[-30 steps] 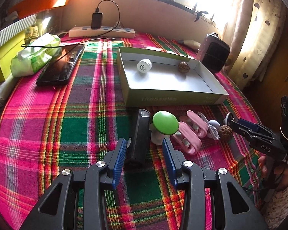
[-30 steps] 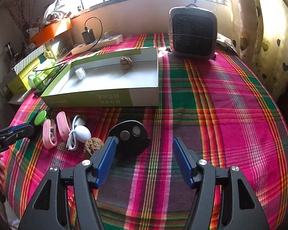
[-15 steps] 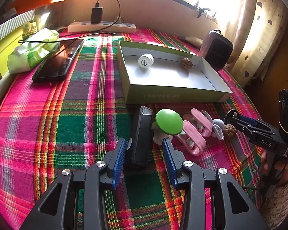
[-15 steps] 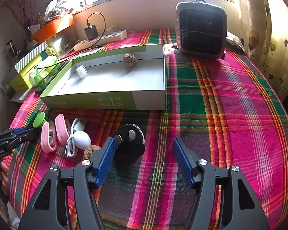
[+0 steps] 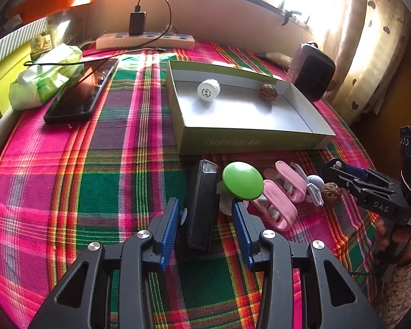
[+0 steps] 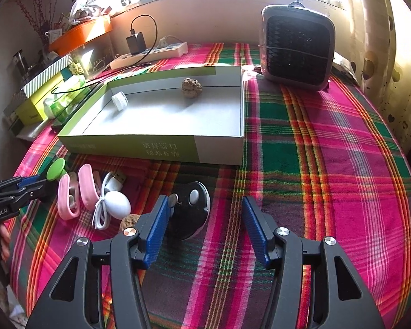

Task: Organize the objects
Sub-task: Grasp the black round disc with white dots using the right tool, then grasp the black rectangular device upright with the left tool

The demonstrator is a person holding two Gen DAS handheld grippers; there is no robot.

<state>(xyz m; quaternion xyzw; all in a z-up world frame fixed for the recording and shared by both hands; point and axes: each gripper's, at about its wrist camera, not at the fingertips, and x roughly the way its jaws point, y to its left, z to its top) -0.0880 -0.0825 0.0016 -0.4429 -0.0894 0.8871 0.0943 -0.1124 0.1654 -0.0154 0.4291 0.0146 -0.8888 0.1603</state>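
My left gripper (image 5: 207, 213) is open, its jaws on either side of a black rectangular device (image 5: 201, 200) lying on the plaid cloth. A green-capped white object (image 5: 242, 181), two pink clips (image 5: 283, 189), a white earbud case with cable (image 5: 313, 185) and a walnut (image 5: 331, 190) lie in a row to its right. My right gripper (image 6: 204, 220) is open around a round black device (image 6: 190, 209). The open green box (image 6: 139, 145) holds a white cap (image 6: 119, 100) and a walnut (image 6: 191, 87).
A small fan heater (image 6: 297, 48) stands behind the box at the right. A phone (image 5: 80, 93), a wipes pack (image 5: 45, 78), a power strip with charger (image 5: 145, 41) and stacked boxes (image 5: 2, 82) sit at the back left. A curtain (image 5: 370, 41) hangs at the right.
Both grippers have moved forward: the left jaws now reach along the black rectangular device, and the right jaws have closed in around the round black device. Both stay open.
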